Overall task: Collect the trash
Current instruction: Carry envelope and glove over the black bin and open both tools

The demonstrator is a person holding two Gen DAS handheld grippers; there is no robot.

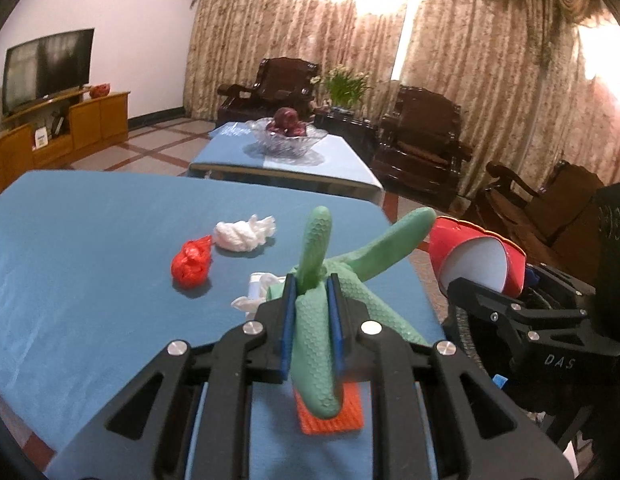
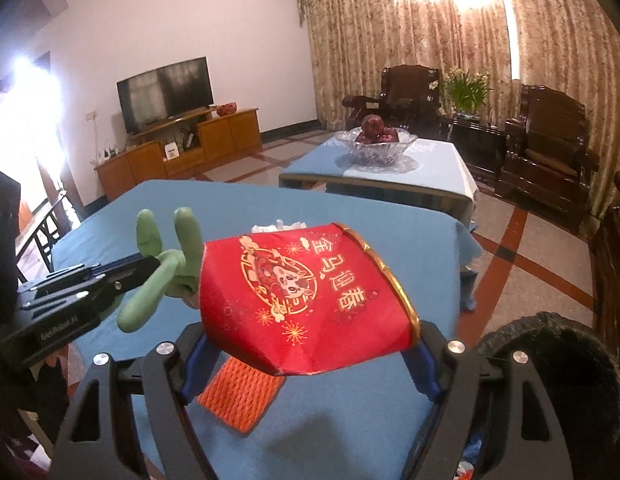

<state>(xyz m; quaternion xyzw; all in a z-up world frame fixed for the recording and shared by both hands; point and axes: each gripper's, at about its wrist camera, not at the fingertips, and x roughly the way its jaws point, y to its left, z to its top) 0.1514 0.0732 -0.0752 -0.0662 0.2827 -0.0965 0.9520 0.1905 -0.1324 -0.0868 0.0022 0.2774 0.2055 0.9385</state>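
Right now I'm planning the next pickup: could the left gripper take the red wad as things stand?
Probably not yet. The left gripper is shut on the green glove, so its jaws are occupied. The path across the table to the red wad looks free otherwise.

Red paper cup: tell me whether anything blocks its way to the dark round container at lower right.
Nothing visible does. The red paper cup, held in the right gripper, is just left of the dark round container. The left gripper with the green glove is on the other side.
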